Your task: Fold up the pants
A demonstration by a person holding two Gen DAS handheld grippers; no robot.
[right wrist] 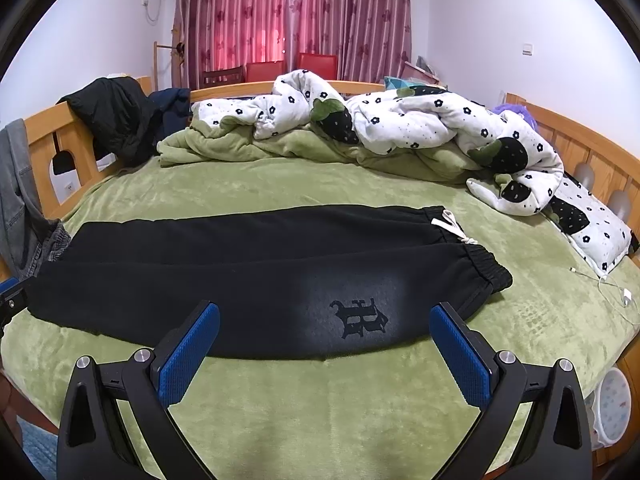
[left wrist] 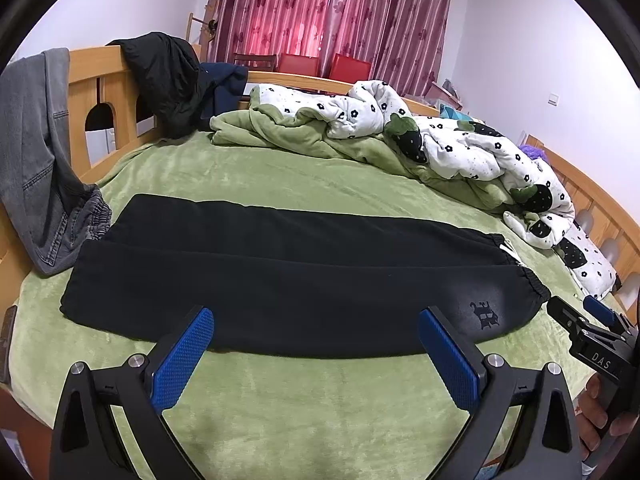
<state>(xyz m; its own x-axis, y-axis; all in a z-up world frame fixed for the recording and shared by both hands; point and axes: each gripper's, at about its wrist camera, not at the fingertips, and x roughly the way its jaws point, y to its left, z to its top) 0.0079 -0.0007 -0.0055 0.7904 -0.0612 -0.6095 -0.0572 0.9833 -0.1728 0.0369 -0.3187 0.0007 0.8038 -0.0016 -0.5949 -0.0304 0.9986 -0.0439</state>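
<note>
The black pants (left wrist: 280,276) lie flat on the green bed cover, stretched sideways, with the 2 legs side by side and touching along their length. The elastic waistband (right wrist: 484,264) sits at the right end with a white drawstring (right wrist: 452,224) showing; the cuffs point left. A dark gothic-letter logo (right wrist: 360,316) marks the nearer leg near the waist.

Both fisheye views are evenly and fairly brightly lit. Daylight glows pink through the red curtains (left wrist: 332,20) on the far wall. Strong barrel distortion bows the wooden bed frame (right wrist: 44,144), and black vignette fills the corners. The black pants (left wrist: 280,276) lose detail, apart from a greyish sheen around their logo (right wrist: 358,316). Focus is sharp.
</note>
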